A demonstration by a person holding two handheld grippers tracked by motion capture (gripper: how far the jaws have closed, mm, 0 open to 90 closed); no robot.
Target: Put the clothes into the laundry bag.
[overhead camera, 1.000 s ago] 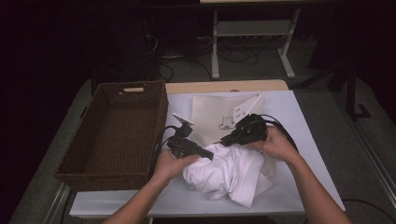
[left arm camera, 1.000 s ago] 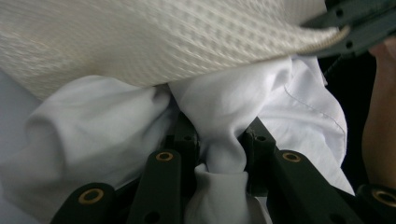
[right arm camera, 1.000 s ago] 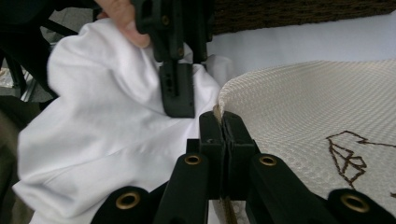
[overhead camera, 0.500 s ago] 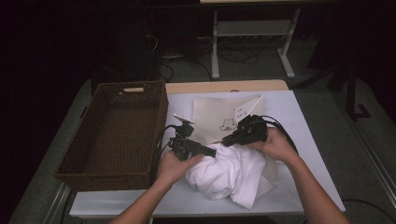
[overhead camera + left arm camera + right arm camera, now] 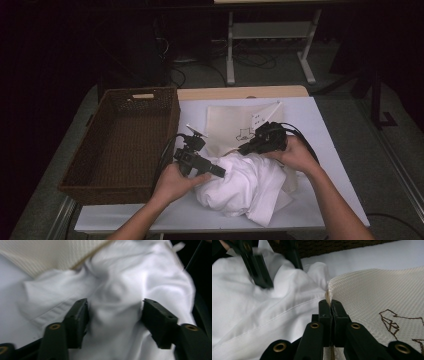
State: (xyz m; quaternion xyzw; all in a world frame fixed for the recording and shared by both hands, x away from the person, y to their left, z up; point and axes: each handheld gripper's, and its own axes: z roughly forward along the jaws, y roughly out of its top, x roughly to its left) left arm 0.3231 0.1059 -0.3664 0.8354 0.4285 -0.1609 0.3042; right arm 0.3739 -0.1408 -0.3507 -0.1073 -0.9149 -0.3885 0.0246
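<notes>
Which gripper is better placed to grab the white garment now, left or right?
Left. The left gripper is open, jaws straddling a fold of the white garment. The right gripper is shut on the cream cloth.

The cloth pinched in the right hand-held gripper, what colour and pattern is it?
Cream waffle-weave cloth with a brown line drawing stitched on it, clearest in the right gripper view.
</notes>
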